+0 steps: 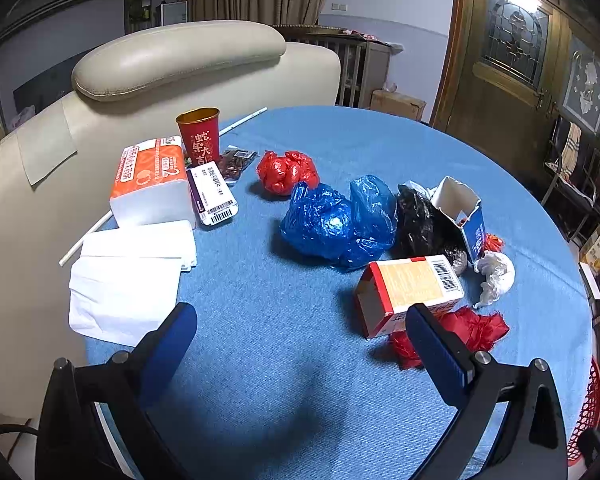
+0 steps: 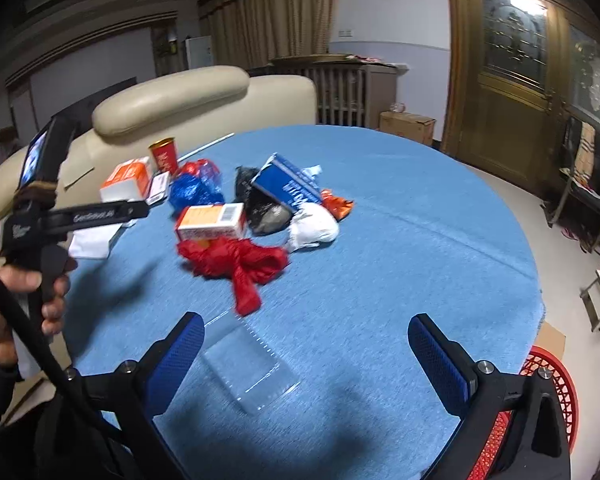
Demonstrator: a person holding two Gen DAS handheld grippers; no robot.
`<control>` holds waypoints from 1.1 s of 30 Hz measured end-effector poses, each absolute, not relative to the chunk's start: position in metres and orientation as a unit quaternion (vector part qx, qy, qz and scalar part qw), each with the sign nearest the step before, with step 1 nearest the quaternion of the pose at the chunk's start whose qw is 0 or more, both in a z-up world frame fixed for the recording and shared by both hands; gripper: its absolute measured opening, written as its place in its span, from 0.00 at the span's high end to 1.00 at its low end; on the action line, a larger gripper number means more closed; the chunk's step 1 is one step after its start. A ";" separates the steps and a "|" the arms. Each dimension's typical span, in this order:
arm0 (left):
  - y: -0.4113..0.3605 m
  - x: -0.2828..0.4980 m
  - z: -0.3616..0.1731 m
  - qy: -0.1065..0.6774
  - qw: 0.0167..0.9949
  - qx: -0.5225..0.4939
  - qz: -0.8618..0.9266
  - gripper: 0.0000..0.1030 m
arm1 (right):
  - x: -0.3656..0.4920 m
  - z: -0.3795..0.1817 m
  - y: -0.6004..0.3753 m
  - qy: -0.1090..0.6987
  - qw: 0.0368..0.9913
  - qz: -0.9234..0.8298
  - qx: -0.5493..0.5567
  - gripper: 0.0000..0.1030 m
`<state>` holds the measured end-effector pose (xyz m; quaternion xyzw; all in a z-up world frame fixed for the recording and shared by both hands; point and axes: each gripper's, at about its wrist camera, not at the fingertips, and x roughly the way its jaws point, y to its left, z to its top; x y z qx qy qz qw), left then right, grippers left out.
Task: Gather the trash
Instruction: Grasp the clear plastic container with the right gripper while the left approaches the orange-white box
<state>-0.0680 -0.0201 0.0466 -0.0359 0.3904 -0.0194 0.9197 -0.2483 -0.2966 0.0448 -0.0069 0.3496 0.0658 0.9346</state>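
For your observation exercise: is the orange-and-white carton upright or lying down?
Lying down. The orange-and-white carton rests on its long side, open end visible.

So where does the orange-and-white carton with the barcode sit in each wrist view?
Left wrist: the carton lies right of centre, just beyond the left claw's right finger.
Right wrist: the carton lies left of centre, mid-table.
Shared landmark: the crumpled red bag against its near side.

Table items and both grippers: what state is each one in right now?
Left gripper: open, empty.
Right gripper: open, empty.
Red paper cup: upright.
Orange-and-white carton: on its side, end flap open.
Blue-and-white carton: tipped over, top open.
Blue plastic bag: crumpled.
Clear plastic tray: flat on the blue tablecloth.
Orange tissue pack: lying flat.
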 end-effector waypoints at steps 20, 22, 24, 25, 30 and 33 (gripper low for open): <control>-0.015 -0.075 0.036 0.398 0.915 -0.042 -0.039 0.00 | -0.240 0.009 -0.269 0.403 0.905 0.129 -0.047 0.00; -0.014 -0.078 0.032 0.403 0.913 -0.045 -0.048 0.00 | -0.236 0.005 -0.269 0.407 0.901 0.138 -0.052 0.00; -0.014 -0.080 0.028 0.406 0.911 -0.042 -0.056 0.00 | -0.231 0.000 -0.266 0.415 0.896 0.147 -0.061 0.00; -0.015 -0.081 0.026 0.407 0.910 -0.040 -0.061 0.00 | -0.228 -0.003 -0.265 0.419 0.893 0.152 -0.065 0.00; -0.023 -0.085 0.021 0.416 0.904 -0.027 -0.091 0.00 | -0.216 -0.014 -0.261 0.431 0.881 0.180 -0.071 0.00; -0.036 -0.085 0.021 0.417 0.901 -0.012 -0.117 0.00 | -0.211 -0.019 -0.260 0.443 0.874 0.190 -0.057 0.21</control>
